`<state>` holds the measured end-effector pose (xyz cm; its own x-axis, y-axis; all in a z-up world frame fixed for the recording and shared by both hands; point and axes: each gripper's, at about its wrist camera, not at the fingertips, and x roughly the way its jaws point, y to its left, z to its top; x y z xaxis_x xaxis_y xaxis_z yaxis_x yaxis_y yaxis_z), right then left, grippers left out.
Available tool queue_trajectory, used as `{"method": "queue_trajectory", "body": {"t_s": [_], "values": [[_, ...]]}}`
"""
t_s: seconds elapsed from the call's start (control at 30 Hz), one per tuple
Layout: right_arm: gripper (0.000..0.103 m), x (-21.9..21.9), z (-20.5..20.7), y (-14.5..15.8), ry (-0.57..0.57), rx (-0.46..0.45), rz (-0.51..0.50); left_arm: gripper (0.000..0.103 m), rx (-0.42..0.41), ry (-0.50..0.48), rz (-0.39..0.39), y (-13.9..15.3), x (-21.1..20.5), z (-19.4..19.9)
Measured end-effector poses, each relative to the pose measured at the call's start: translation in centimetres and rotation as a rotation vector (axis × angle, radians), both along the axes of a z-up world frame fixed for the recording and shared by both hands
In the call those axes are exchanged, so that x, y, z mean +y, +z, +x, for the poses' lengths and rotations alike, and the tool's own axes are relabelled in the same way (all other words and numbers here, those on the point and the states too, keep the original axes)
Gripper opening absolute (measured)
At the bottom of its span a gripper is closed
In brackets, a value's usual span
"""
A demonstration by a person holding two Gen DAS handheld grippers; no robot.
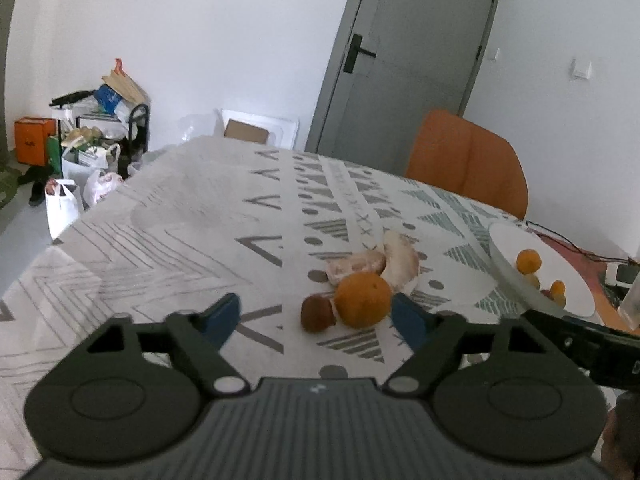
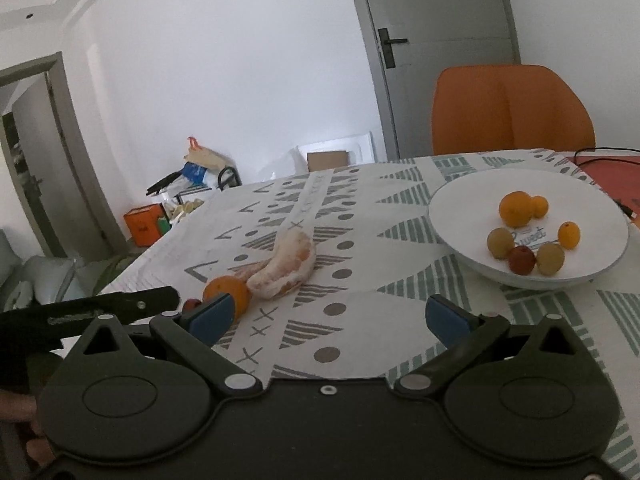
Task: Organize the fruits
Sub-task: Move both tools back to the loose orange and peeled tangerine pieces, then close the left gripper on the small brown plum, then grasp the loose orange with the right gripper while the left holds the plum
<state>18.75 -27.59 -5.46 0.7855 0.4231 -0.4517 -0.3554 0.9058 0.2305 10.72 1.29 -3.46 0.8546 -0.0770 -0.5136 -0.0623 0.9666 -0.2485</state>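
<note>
**Two tongs over the patterned cloth, loose fruit to the left of the plate**

My left gripper (image 1: 316,320) hangs low over the tablecloth (image 1: 180,248) with its blue pads apart. An orange (image 1: 363,299) and a small brown fruit (image 1: 317,313) lie between the pads, the orange just beside the right-hand pad; I cannot tell whether that pad touches it, and the other pad stands clear of both fruits. No earlier picture is there to compare.

My right gripper (image 2: 332,318) is also spread wide, with only bare cloth between its pads.

I take the white plate (image 2: 472,208) as my landmark. The left wrist view catches only a slice of it at the right edge, with a few orange fruits showing. The right wrist view shows the whole plate: a larger orange fruit with a smaller one touching it at the back, another small orange one to the right, and two yellowish-green fruits flanking a dark red fruit (image 2: 521,260) at the front.

Left of the plate, well apart from it, lie peeled citrus segments (image 2: 286,270). The orange sits beyond them, farther from the plate, and the brown fruit farther still.

In the right wrist view my left gripper's black arm reaches in from the left edge. An orange chair (image 2: 512,108) stands behind the table, past the plate.
</note>
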Motion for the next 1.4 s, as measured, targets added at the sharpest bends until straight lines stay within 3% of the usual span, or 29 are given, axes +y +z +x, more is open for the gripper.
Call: {"method": "queue_trajectory", "body": {"t_s": [0.1,0.33,0.6,1.0,1.13,1.4], "values": [[0.103,0.1,0.4,-0.3,-0.002,0.011,-0.008,0.062,0.022,-0.008,-0.016,-0.8,0.1,0.8],[0.102,0.5,1.7,-1.0,0.0,0.047,-0.011,0.051,0.039,-0.006,-0.042,-2.0,0.7,1.8],[0.099,2.7,2.7,-1.5,0.057,0.078,-0.027,0.019,0.046,-0.029,-0.04,-2.2,1.1,2.4],[0.089,7.0,3.7,-1.1,0.173,0.1,-0.051,0.019,0.025,0.024,-0.079,-1.4,3.8,1.7],[0.08,8.4,3.9,-0.9,0.203,0.105,-0.059,0.019,0.024,0.049,-0.091,-1.4,4.9,1.3],[0.078,10.4,4.7,-1.0,0.218,0.098,-0.066,0.019,0.007,0.082,-0.085,-0.7,6.5,0.3]]}}
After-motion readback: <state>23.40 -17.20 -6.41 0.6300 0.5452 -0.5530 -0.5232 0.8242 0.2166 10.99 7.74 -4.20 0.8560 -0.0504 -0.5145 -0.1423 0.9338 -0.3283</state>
